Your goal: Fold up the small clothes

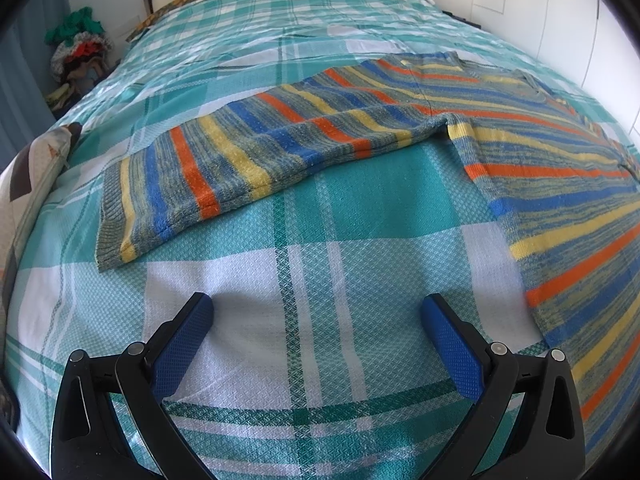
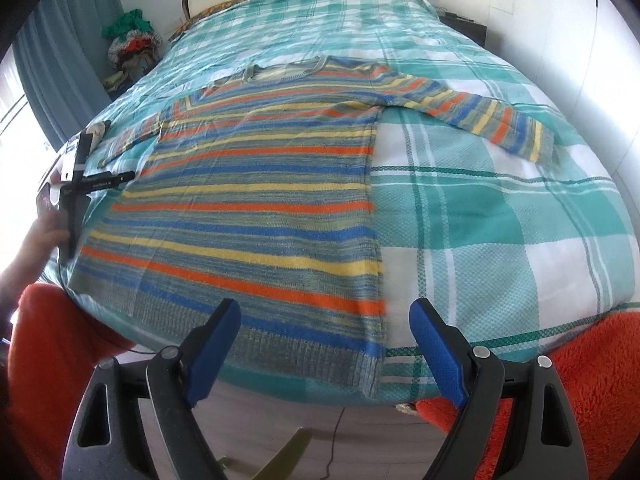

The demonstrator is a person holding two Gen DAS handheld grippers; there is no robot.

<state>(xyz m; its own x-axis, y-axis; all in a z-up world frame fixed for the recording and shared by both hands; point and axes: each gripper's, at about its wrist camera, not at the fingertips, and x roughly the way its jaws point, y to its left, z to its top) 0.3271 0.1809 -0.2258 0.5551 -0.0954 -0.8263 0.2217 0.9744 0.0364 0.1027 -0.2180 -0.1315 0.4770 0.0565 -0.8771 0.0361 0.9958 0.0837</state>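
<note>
A striped sweater [image 2: 256, 200] lies flat and face up on the bed [image 2: 500, 220], which wears a teal and white plaid cover. Everything here is placed against that sweater.

Far to its left, beyond the bed's edge, a heap of clothes [image 1: 78, 46] sits by the wall. Nearer, a patterned pillow [image 1: 36, 168] rests on the cover just left of the sweater's left sleeve [image 1: 224, 168], which stretches out flat from the body.

The left gripper [image 1: 316, 312] hangs over bare cover just below that sleeve and left of the sweater's body, its blue pads well apart with nothing between them. In the right wrist view the same gripper [image 2: 86, 168] shows at the sweater's left side, with the person's hand [image 2: 44, 232] behind it.

The right gripper [image 2: 324, 320] hovers over the sweater's lower right corner, near the hem. Its jaws stand wide apart and empty; the hem's corner lies under the gap, and the pads do not press it.

Right of the body, the right sleeve [image 2: 480, 110] lies spread on the cover. Orange fleece [image 2: 580, 360] shows below the hem, off the bed.
</note>
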